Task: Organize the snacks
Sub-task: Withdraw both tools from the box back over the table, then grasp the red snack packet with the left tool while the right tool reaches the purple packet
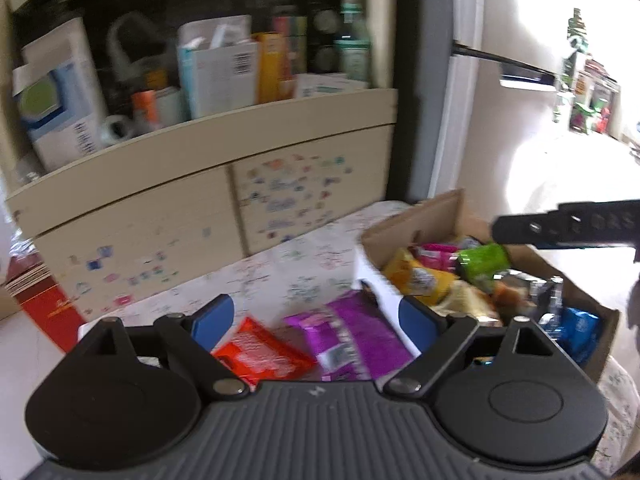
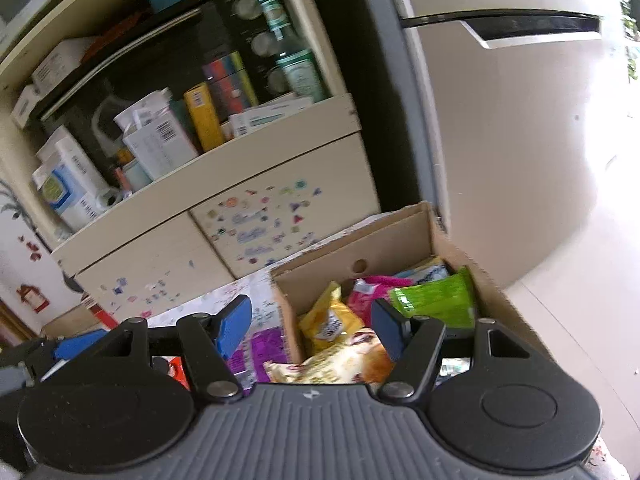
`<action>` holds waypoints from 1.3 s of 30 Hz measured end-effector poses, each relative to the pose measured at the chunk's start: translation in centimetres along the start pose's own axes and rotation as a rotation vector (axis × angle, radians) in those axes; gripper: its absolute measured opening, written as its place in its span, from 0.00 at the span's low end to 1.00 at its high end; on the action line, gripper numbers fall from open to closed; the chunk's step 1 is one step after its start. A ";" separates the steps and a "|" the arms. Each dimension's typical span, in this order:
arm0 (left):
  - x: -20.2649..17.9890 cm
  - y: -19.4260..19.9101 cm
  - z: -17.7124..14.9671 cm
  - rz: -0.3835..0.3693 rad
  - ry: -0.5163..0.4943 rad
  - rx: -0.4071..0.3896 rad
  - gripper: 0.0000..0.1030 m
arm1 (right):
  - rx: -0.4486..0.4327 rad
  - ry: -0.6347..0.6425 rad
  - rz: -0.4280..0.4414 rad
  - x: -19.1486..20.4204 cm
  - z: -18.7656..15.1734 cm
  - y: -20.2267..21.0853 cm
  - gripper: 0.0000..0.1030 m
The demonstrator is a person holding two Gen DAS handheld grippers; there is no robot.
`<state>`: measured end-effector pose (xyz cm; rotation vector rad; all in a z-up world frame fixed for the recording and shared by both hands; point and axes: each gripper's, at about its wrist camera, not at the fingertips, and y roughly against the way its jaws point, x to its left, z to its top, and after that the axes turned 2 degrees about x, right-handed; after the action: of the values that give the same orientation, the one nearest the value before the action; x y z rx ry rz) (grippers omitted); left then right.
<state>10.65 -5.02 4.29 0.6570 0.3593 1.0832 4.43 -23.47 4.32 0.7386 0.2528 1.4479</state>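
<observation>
Two empty claws work between snack box and counter.

The left claw [image 1: 316, 322] gapes wide, holding nothing, above a purple packet [image 1: 360, 332] lying flat beside the cardboard box [image 2: 400, 236], long axis pointing away from the camera. The right claw [image 2: 310, 330], half open and empty, hovers over the boxed snacks; closing on one seems next.

Brown cardboard box [image 2: 384, 240] w/ yellow snack bag [image 2: 328, 322], green shiny snack bag [image 2: 436, 300] & pink packet [image 2: 366, 298]; purple shiny wrapper [image 1: 360, 332], red-orange crinkly packet [image 1: 260, 352] on white flower-print cloth [image 1: 280, 268].
</observation>
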 end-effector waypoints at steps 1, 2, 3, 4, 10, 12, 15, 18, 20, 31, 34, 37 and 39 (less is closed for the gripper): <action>0.6 0.0 -0.1 0.012 0.001 0.002 0.87 | 0.003 0.008 0.007 0.3 0.0 -0.2 0.70; 1.1 0.0 -0.2 0.022 0.001 0.007 0.87 | 0.006 0.013 0.013 0.6 -0.1 -0.3 0.70; 1.6 -0.1 -0.3 0.034 0.002 0.014 0.87 | 0.010 0.017 0.020 0.8 -0.1 -0.4 0.70; 2.2 -0.3 -0.5 0.048 0.007 0.024 0.87 | 0.016 0.023 0.028 1.1 -0.2 -0.6 0.70; 4.7 -2.0 -1.9 0.102 -0.032 0.091 0.87 | 0.060 0.043 0.069 2.7 -0.7 -1.8 0.70; 5.2 -2.5 -2.7 0.120 -0.086 0.094 0.87 | 0.084 0.031 0.098 3.0 -0.9 -2.2 0.70; 5.7 -3.7 -3.7 0.122 -0.120 0.116 0.87 | 0.123 0.014 0.136 3.6 -1.2 -3.0 0.70; 5.6 -5.0 -4.5 0.082 -0.147 0.133 0.87 | 0.163 -0.019 0.164 3.9 -1.5 -4.0 0.70; 5.3 -5.7 -4.9 0.069 -0.191 0.136 0.87 | 0.189 -0.045 0.180 4.1 -1.8 -4.5 0.70; 5.1 -9.6 -5.6 0.014 -0.245 0.132 0.87 | 0.260 -0.087 0.152 5.6 -2.5 -7.5 0.74; 5.0 -10.8 -5.7 0.007 -0.244 0.127 0.87 | 0.259 -0.081 0.122 6.0 -2.7 -8.3 0.76; 4.9 -11.6 -5.5 -0.007 -0.231 0.122 0.86 | 0.261 -0.082 0.093 6.1 -2.9 -9.2 0.77; 4.7 -12.1 -5.6 -0.015 -0.231 0.128 0.86 | 0.263 -0.085 0.082 6.2 -2.9 -9.8 0.77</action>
<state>17.94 -2.76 -7.63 0.8829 0.2348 0.9636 11.50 -16.21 -1.98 1.0322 0.3551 1.4727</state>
